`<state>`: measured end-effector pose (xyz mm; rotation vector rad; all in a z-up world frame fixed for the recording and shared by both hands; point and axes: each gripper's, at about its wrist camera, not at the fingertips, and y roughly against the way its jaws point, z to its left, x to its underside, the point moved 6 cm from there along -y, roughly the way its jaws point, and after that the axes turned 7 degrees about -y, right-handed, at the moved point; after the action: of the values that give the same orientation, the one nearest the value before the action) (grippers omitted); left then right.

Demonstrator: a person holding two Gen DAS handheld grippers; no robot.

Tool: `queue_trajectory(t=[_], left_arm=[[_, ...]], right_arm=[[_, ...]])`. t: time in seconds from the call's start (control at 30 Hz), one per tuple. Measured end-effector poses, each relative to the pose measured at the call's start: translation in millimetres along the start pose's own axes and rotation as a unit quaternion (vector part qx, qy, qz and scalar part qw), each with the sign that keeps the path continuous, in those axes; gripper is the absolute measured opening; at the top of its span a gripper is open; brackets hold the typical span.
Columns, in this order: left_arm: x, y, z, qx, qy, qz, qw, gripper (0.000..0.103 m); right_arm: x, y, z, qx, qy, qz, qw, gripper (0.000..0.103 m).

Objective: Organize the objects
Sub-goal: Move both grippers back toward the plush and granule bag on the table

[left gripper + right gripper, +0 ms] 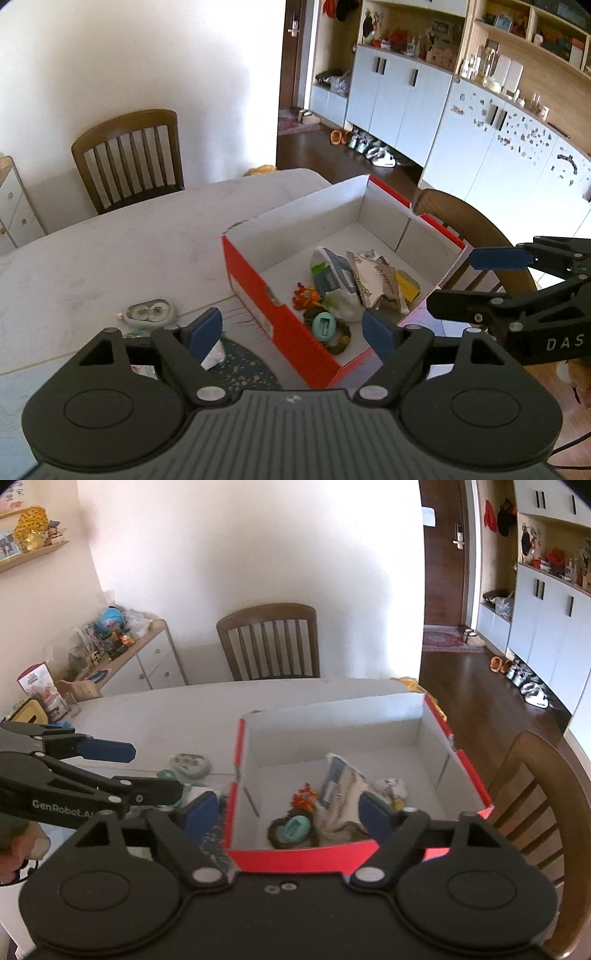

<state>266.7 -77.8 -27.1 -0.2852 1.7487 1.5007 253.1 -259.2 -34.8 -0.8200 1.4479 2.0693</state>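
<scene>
1. left gripper: jaws wide apart, nothing between them; it hangs above the near left corner of the red box.
2. right gripper: jaws wide apart, empty, above the box's near wall.
3. box interior: teal toy, orange figure and crumpled packets crowd the near end; the far half is bare floor.
4. white table: a grey-green case lies left of the box, apart from it; the far tabletop is open.
5. room: wooden chair at the far edge, another beside the box; cabinets line the right wall.
</scene>
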Motion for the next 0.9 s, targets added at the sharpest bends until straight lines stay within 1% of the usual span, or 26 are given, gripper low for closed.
queue_trajectory(t=[0.03,0.17,0.27,0.3,0.4,0.6,0.77,0.9], left_arm=[[3,3,4,0.000,0.001,-0.003,1.0000,0.083],[12,14,17,0.006,0.010,-0.011,0.9999,0.090],[21,19,28,0.015,0.016,-0.017,0.9996,0.100],[23,21,32,0.016,0.017,-0.021,0.9995,0.101],[32,24,44,0.015,0.022,-0.027,0.9993,0.102],[53,32,70,0.031,0.043,-0.038,0.9979,0.103],[73,34,97,0.023,0.063,-0.047,0.9966,0.103],[90,33,116,0.006,0.060,-0.046,0.9971,0.103]], right_arm=[[1,1,5,-0.001,0.002,-0.002,1.000,0.089],[6,1,24,-0.008,0.000,-0.007,1.000,0.096],[9,1,36,-0.011,-0.001,-0.010,1.000,0.101],[10,1,40,-0.012,-0.001,-0.010,1.000,0.102],[14,-4,53,-0.015,-0.002,-0.007,1.000,0.102],[23,-13,76,-0.017,-0.007,0.001,1.000,0.102],[30,-20,92,-0.019,-0.008,0.008,1.000,0.102],[33,-30,101,-0.014,-0.016,0.011,1.000,0.102]])
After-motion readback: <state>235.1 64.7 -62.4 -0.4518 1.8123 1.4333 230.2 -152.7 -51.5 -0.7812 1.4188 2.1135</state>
